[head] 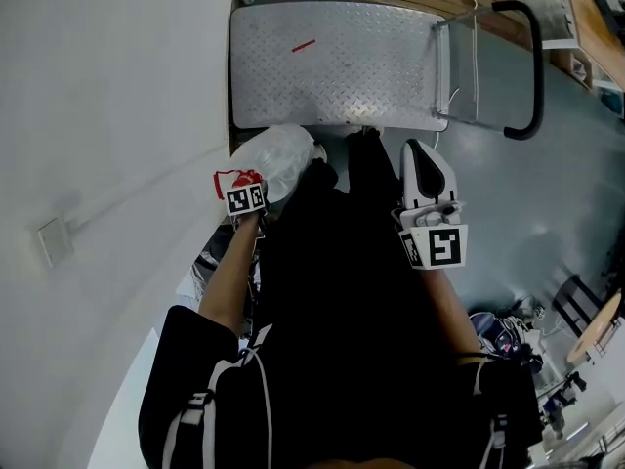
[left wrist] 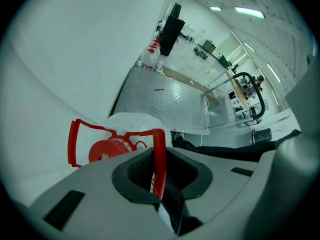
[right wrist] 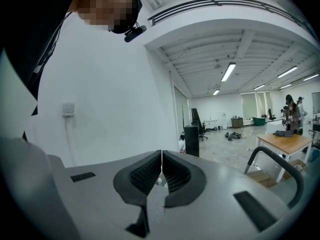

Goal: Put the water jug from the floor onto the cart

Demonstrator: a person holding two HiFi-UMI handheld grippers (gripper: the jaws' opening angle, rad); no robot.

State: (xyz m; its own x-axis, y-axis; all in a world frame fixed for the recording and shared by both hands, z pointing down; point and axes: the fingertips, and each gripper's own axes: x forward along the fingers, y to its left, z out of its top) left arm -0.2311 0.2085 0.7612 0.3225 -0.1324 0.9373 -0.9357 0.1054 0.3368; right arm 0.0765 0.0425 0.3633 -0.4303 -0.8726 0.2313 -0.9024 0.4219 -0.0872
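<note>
Your left gripper (left wrist: pixel 159 180) clamps the red handle (left wrist: pixel 159 151) of the water jug (head: pixel 278 159), plain only in its own view; your right gripper (right wrist: pixel 161 171) is clenched, empty.

Cart (head: pixel 332 66) at 12 o'clock, handle (head: pixel 532 66) at 2; jug (head: pixel 278 159), in jaws of the left gripper (left wrist: pixel 160 178), hangs before the cart's near edge at 11; wall (head: pixel 98 115) at 9; right gripper (head: pixel 427 156) at 1.

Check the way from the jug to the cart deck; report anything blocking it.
Nothing visible blocks it. The water jug, held by its red handle in the left gripper, is at the near edge of the cart deck; only a red stick lies farther in.
</note>
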